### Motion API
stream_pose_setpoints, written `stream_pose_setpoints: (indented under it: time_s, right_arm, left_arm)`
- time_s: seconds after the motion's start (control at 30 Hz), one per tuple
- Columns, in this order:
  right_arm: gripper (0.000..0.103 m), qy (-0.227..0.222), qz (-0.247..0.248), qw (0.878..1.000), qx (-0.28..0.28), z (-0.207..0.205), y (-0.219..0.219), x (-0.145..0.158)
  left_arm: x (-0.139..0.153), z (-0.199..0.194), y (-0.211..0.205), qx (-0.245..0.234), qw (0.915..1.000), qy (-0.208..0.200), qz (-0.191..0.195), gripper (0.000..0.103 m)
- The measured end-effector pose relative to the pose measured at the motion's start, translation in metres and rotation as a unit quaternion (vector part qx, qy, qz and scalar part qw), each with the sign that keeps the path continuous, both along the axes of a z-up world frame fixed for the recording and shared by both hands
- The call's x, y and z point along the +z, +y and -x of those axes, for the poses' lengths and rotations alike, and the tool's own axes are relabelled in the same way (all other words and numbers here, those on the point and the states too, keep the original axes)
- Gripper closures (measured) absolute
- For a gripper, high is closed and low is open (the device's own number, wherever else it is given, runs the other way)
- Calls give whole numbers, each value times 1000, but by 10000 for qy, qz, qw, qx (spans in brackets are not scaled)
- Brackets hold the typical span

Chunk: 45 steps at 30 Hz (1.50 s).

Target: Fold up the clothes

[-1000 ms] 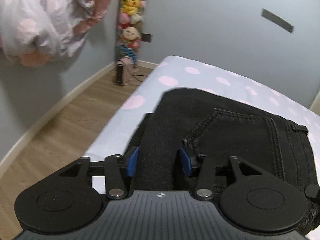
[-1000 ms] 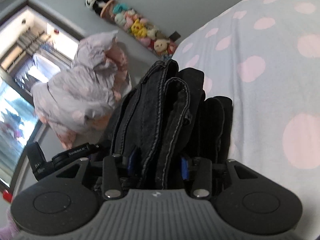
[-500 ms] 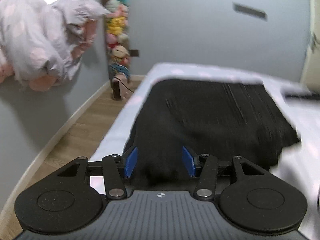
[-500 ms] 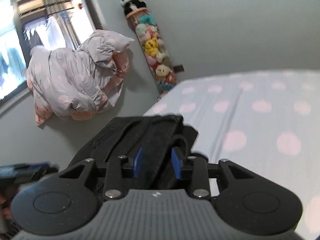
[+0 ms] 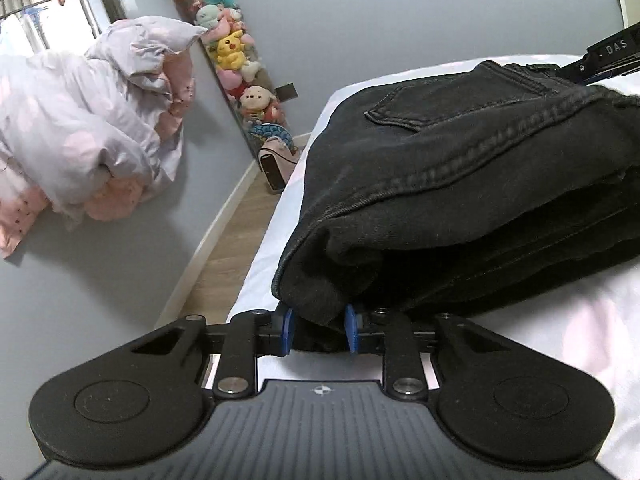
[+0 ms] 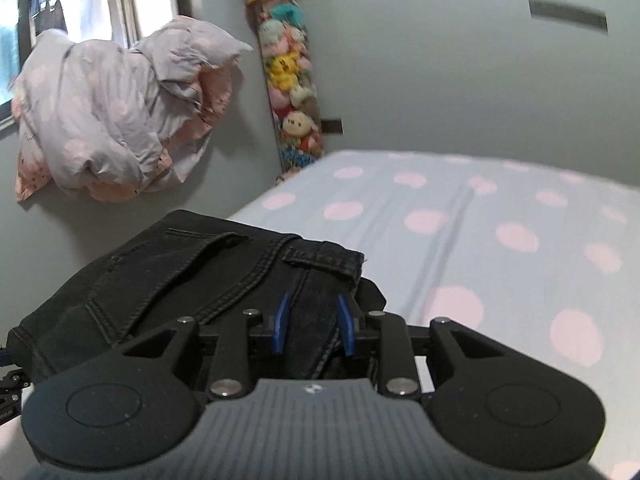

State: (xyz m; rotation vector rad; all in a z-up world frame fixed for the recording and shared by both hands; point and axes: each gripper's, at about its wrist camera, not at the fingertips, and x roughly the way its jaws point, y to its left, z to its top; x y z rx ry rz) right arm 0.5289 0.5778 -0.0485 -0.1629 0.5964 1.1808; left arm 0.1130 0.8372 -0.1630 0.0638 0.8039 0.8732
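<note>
One pair of black jeans [image 5: 460,168] lies folded into a thick bundle on the bed [image 6: 480,232], near the bed's edge by the wall; a back pocket and double-stitched seams face up, and the layered fold opens toward the left wrist camera. Two tools work on it. The bed wears a pale sheet with pink dots. Beside the bed runs a strip of wooden floor [image 5: 224,252] with a white skirting board, under grey-blue walls. One crumpled duvet [image 5: 88,136], pale lilac with pink spots, is bunched up against the wall below a window, and one tall narrow holder of plush toys [image 5: 240,72] stands in the corner, a panda toy on top; a small pink appliance [image 5: 276,164] sits on the floor at its foot. The left tool [image 5: 318,330] has its blue pads set narrowly apart and its jaws are closing, with the lower corner of the jeans bundle between them and pressed by both pads. The right tool [image 6: 312,328] has its pads just as narrowly set, pinching a fold of the denim by the waistband and belt loop.
</note>
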Motion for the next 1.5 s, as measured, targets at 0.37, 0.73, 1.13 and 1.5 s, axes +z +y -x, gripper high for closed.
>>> stream_pose_setpoints:
  time_s: [0.37,0.73,1.13,1.5]
  right_arm:
    - [73,380,156,9992,-32,-14,12,-10]
    - [79,-432,-504,9947,782,73,-87,39]
    - [82,-41,164,9994,287,90,-93,3]
    - [66,-270,-441,9987,-17,126,-213,89]
  left_arm:
    - [-1,4,12,250,9990,58,376,74]
    - [38,46,-84,538,9949,-672,518,71]
    - [52,51,-211,1256,9749,-1708,679,50]
    - [107,52,-330,1131,9743,-1933,-229,20]
